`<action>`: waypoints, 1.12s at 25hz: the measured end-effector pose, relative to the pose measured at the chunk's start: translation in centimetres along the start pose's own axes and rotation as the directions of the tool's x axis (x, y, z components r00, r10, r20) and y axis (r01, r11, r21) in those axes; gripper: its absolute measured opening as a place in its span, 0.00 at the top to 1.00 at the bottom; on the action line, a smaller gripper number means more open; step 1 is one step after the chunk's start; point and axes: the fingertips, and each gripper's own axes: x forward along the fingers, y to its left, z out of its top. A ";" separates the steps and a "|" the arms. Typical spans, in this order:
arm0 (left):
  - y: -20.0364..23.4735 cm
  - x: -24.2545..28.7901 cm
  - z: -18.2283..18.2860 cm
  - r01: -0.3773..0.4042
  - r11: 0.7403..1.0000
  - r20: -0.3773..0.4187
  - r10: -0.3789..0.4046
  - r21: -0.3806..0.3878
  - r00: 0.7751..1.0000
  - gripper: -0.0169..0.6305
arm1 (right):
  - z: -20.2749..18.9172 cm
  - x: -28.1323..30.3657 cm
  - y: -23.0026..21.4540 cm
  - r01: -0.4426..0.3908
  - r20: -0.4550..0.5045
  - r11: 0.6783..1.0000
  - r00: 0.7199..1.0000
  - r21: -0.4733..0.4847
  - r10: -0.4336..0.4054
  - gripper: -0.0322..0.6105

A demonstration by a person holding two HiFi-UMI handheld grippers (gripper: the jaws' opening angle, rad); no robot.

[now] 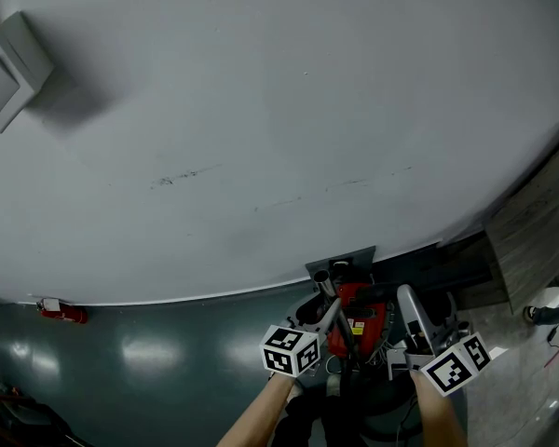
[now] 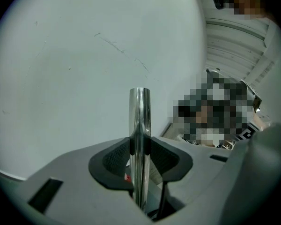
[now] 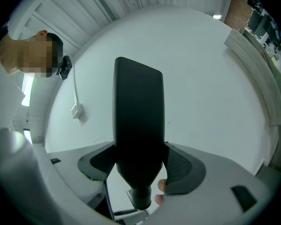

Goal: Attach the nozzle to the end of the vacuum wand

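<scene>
A chrome vacuum wand stands upright between the dark pads of my left gripper, which press on it from both sides. In the head view the wand slants up from the red vacuum body, with my left gripper at the bottom centre. My right gripper is shut on a flat black nozzle, wide end up and narrow neck down. In the head view my right gripper is just right of the vacuum body. Wand end and nozzle are apart.
A pale wall fills most of the head view, with a white box at upper left and a small red fitting low on the left. A wooden panel runs along the right. A person wearing the head camera shows in both gripper views.
</scene>
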 end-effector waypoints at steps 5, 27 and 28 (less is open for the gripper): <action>-1.1 0.0 0.0 0.029 0.999 -0.019 -0.028 0.035 0.999 0.77 | 0.4 -0.1 0.1 0.002 0.001 1.000 1.000 -0.006 -0.002 0.44; -9.1 -0.4 0.1 0.066 0.984 -0.100 -0.050 0.166 0.994 0.77 | 4.2 -0.5 3.0 -0.040 -0.026 0.999 0.999 -0.032 0.039 0.44; -9.4 -0.4 0.0 0.069 0.983 -0.102 -0.052 0.169 0.993 0.77 | 4.2 -0.5 2.9 -0.040 -0.030 0.999 0.999 -0.031 0.039 0.44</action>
